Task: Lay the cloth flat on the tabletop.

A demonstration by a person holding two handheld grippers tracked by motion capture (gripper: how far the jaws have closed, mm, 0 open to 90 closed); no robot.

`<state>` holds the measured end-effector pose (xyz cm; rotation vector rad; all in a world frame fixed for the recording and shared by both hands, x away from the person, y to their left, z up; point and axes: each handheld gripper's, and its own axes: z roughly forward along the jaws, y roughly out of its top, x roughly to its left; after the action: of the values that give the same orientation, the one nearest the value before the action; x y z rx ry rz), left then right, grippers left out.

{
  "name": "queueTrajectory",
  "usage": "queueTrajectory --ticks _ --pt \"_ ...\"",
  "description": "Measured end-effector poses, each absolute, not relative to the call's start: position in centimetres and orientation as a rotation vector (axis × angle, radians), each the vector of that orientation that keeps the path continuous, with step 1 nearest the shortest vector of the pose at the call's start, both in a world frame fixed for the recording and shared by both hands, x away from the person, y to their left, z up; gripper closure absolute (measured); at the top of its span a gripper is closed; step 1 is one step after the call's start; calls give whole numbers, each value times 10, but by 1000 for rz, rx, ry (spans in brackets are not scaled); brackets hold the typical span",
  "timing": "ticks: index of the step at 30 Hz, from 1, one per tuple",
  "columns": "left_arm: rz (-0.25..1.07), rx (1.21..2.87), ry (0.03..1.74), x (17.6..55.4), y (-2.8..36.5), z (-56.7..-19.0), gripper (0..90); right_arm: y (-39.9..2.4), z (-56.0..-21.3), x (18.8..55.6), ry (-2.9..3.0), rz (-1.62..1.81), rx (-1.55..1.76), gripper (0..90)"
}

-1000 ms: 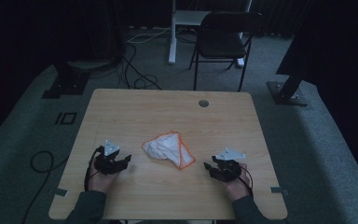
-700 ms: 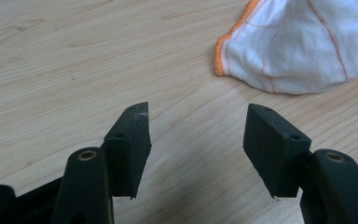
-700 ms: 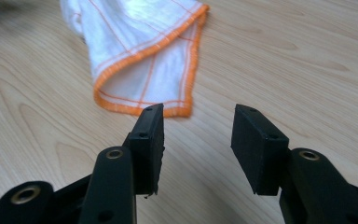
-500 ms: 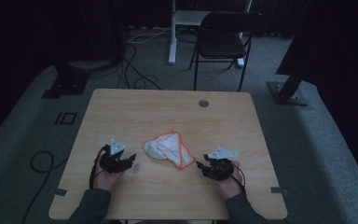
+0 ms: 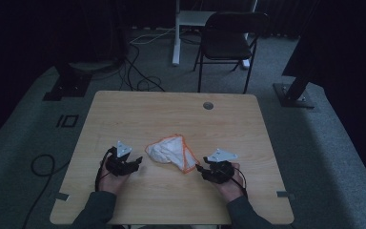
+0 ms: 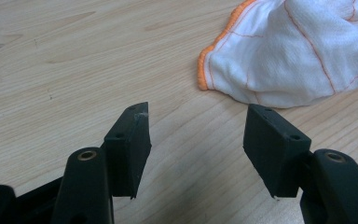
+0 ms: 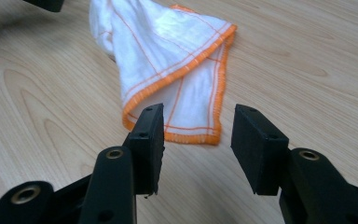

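Right gripper (image 7: 196,140): jaws spread, nothing between them, tips low over the table (image 5: 124,109), aimed at the cloth's near corner, just short of it.
Left gripper (image 6: 193,140): jaws spread wide, empty, level above the wood, cloth edge just ahead and to its right.
Hands: both forearms come in from the near table edge, one either side of the cloth.
Cloth (image 5: 170,151): white, orange-stitched hem, crumpled and part folded, lying mid-table between the two grippers.
Handling: likely light, limp, thin; sags when lifted, not fragile, may slide on wood.
Grip spot: orange hem corner (image 7: 196,135) nearest the right gripper; hemmed edge (image 6: 205,77) for the left.
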<state>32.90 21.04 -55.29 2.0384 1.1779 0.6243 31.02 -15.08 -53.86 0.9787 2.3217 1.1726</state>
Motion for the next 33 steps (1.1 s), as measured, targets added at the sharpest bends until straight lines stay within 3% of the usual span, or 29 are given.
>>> queueTrajectory --ticks 33 --pt "644 2025 1161 351 198 -550 452 -116 -542 309 2379 1149 887 526"
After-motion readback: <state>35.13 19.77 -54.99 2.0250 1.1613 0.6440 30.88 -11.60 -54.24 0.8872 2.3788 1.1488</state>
